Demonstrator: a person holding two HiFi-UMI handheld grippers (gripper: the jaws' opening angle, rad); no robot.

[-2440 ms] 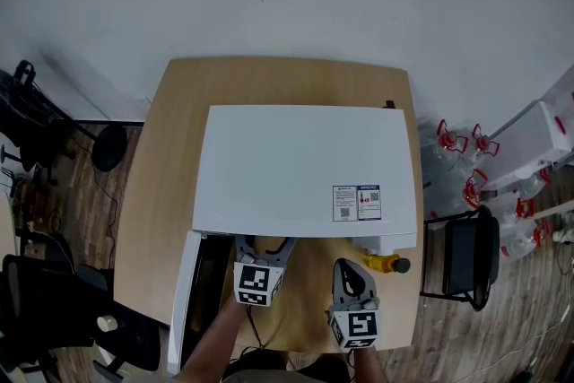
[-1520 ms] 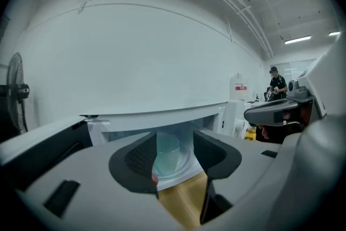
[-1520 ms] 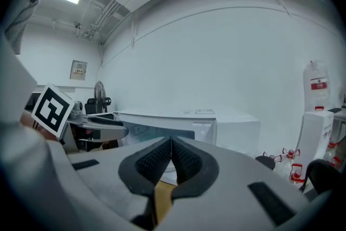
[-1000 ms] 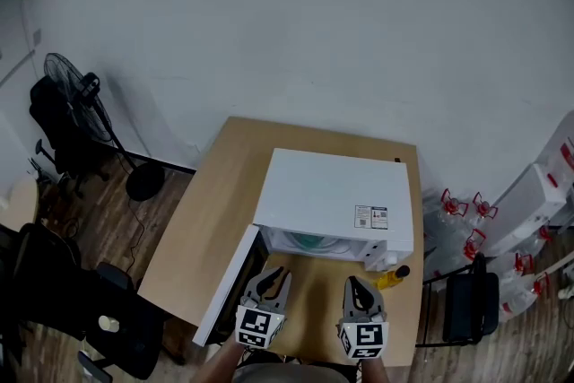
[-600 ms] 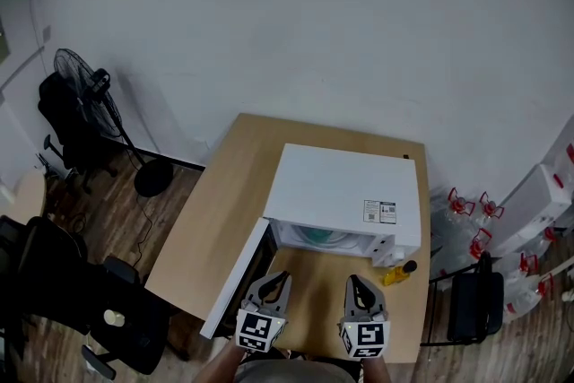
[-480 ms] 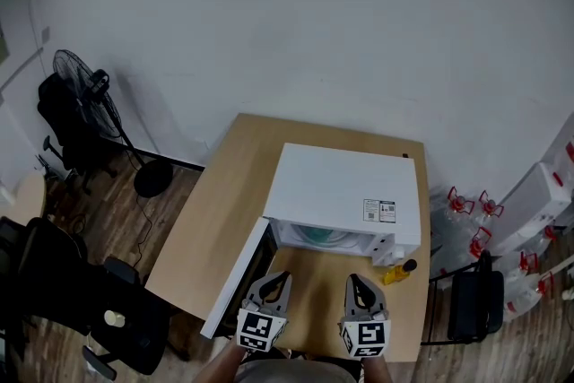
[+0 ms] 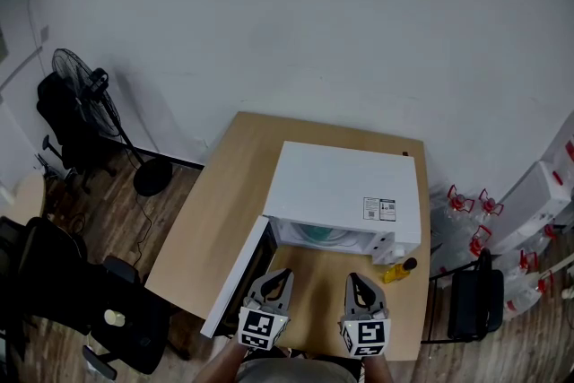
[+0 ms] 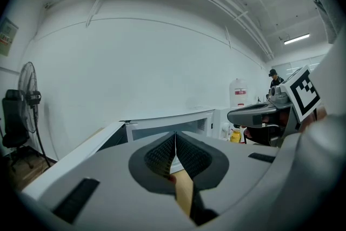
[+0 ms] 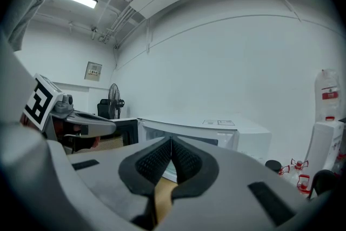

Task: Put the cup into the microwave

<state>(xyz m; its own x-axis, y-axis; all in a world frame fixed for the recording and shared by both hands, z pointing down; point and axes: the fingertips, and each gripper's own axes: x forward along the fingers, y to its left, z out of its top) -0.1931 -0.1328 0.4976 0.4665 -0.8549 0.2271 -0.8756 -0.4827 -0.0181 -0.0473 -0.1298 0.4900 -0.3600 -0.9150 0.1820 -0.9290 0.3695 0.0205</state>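
The white microwave (image 7: 345, 188) stands on the wooden table (image 7: 224, 193) with its door (image 7: 235, 281) swung open to the left. A pale green shape (image 7: 316, 235) shows inside the cavity; I cannot tell whether it is the cup. My left gripper (image 7: 280, 275) and right gripper (image 7: 355, 279) hover side by side over the table's near edge, in front of the opening. In the left gripper view the left gripper (image 8: 175, 136) has its pads pressed together on nothing. In the right gripper view the right gripper (image 9: 171, 140) is shut and empty too.
A small yellow bottle (image 7: 395, 269) with a dark cap lies by the microwave's right front corner. A standing fan (image 7: 73, 72) and dark office chairs (image 7: 54, 282) are at the left. Water jugs with red handles (image 7: 466, 204) and a black chair (image 7: 473, 305) stand at the right.
The head view has pulled far back from the microwave since the earliest frame. The left jaws have narrowed to shut. Both grippers have stayed in front of the open microwave.
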